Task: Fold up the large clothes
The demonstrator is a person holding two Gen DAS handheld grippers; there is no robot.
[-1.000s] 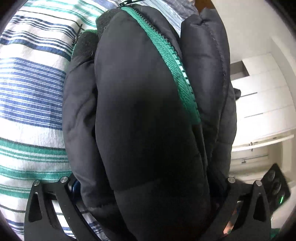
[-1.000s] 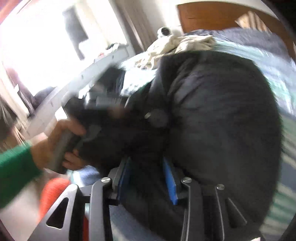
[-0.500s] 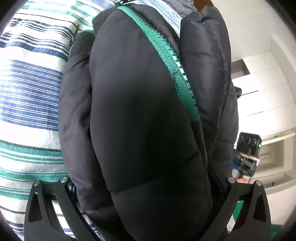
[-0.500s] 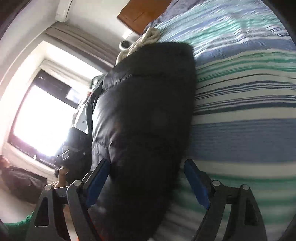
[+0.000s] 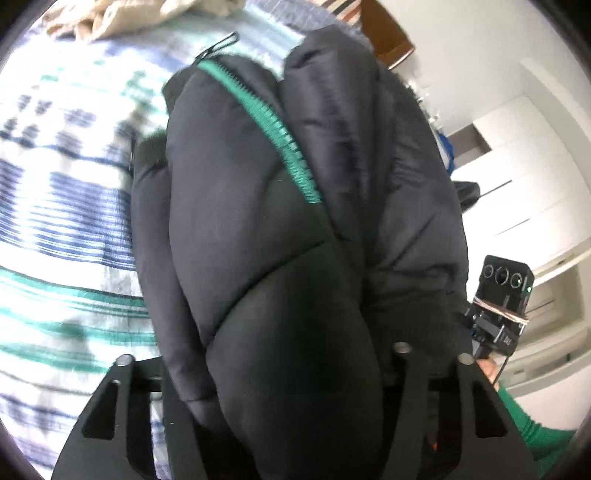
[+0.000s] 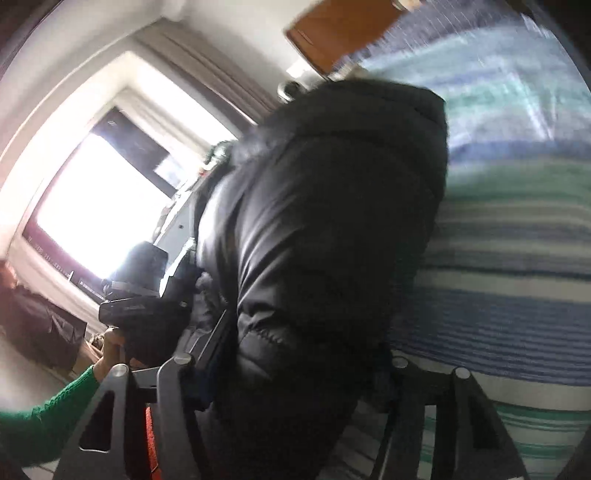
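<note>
Bedroom, with a bed under a blue, green and white striped cover (image 5: 66, 229), white cupboards (image 5: 535, 166) along one wall, a glaring window (image 6: 92, 206) on the other side. Lying lengthwise on the cover, a black padded jacket with a green zip (image 5: 277, 258), already bundled into a long narrow roll, near end between both pairs of tongs. Left tongs (image 5: 288, 369): spread wide around the roll a second ago, now closing on it, padding bulging up between the fingers, pads buried in the fabric. More of the far bed in view than before, including a crumpled beige cloth (image 5: 110, 18) beyond the collar, which suggests a lift of that end. Right tongs (image 6: 288, 362): opened and swung across the roll half a second ago, now closing again on the same end from the other side, black padding filling the gap. Beside them, a green knitted sleeve (image 6: 44, 417) at the handle of the left tool. Meaning for the task, as a judgement: side folds done, both grips retaken on the near end, ready to carry it over towards the collar for the crosswise fold. Risk: puffy, slippery filling springing open if either grip is shallow.
</note>
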